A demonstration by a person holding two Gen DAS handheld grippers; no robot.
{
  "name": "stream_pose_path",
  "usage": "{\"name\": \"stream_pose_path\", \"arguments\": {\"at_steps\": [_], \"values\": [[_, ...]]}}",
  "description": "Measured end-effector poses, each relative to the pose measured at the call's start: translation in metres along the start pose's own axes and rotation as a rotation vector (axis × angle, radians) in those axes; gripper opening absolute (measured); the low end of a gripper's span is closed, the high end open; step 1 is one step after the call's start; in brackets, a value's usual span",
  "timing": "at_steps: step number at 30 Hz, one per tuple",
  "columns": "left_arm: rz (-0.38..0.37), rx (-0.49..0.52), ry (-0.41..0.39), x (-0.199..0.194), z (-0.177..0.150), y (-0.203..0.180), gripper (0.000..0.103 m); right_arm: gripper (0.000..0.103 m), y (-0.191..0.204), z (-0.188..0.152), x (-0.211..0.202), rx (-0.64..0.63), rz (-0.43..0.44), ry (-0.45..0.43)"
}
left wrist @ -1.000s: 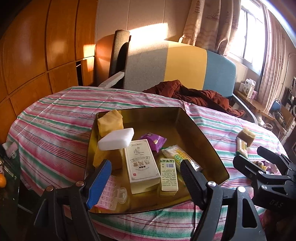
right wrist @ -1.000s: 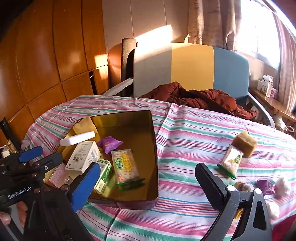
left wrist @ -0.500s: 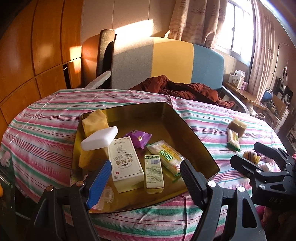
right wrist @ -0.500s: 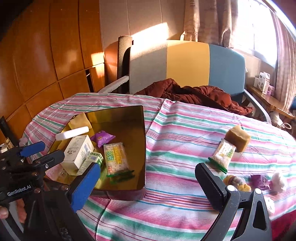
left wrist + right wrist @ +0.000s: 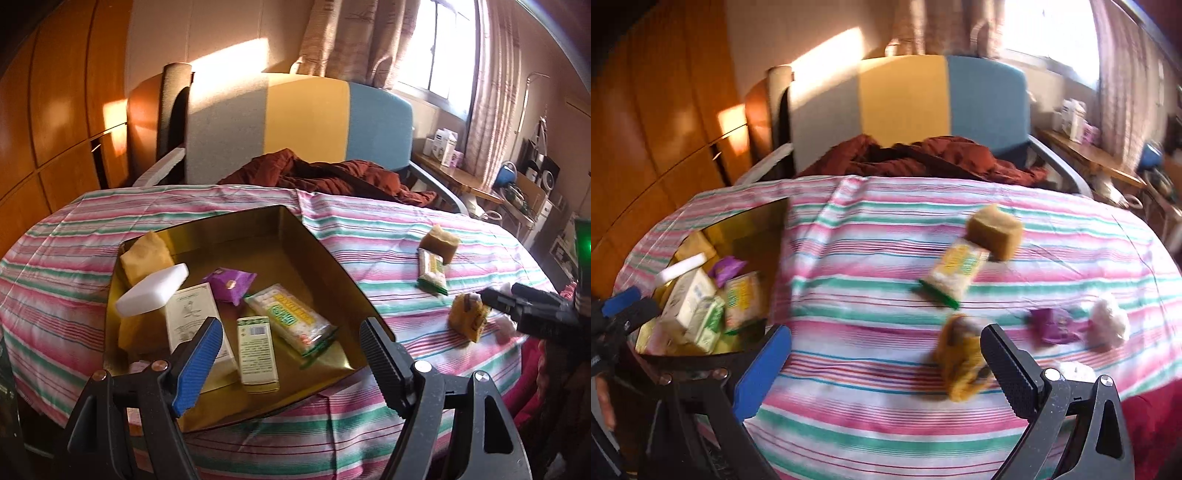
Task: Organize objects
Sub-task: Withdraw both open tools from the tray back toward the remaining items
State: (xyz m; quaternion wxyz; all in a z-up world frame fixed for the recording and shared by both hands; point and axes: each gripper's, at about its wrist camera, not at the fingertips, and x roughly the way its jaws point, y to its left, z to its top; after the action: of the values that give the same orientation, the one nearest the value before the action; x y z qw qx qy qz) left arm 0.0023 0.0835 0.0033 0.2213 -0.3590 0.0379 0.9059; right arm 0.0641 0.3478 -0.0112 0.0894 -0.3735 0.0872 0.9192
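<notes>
A gold tray point(image 5: 325, 254) on the striped cloth holds a white eraser block point(image 5: 151, 290), a yellow sponge point(image 5: 146, 253), a purple packet point(image 5: 229, 284), a cracker pack point(image 5: 291, 323) and two small boxes. My left gripper point(image 5: 291, 354) is open and empty over the tray's near edge. My right gripper point(image 5: 886, 363) is open and empty above the cloth, close to a yellow snack pack point(image 5: 960, 354). Loose on the cloth lie a brown sponge point(image 5: 995, 230), a green-ended cracker pack point(image 5: 955, 271), a purple packet point(image 5: 1052, 325) and a white wad point(image 5: 1108, 321).
An armchair point(image 5: 303, 125) with a dark red garment point(image 5: 325, 177) stands behind the table. Wooden wall panels are at the left. A side shelf with small items point(image 5: 461, 173) stands under the window at the right.
Both grippers swung to the right. The right gripper moved away from the tray toward the loose items, and the yellow snack pack now sits near its right finger. Both stay open.
</notes>
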Motion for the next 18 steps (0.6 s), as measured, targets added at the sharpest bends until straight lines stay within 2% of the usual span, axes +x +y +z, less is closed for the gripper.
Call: {"name": "stream_pose_path", "arguments": {"at_steps": [10, 16, 18], "values": [[-0.158, 0.157, 0.040, 0.012, 0.008, -0.064, 0.078, 0.103, -0.119, 0.018, -0.018, 0.236, -0.212, -0.023], [-0.253, 0.256, 0.086, 0.030, 0.009, -0.107, 0.078, 0.103, -0.172, 0.016, -0.023, 0.366, -0.269, -0.074], [-0.284, 0.276, 0.105, 0.037, 0.009, -0.119, 0.078, 0.103, -0.187, 0.009, -0.022, 0.434, -0.245, -0.080]]}}
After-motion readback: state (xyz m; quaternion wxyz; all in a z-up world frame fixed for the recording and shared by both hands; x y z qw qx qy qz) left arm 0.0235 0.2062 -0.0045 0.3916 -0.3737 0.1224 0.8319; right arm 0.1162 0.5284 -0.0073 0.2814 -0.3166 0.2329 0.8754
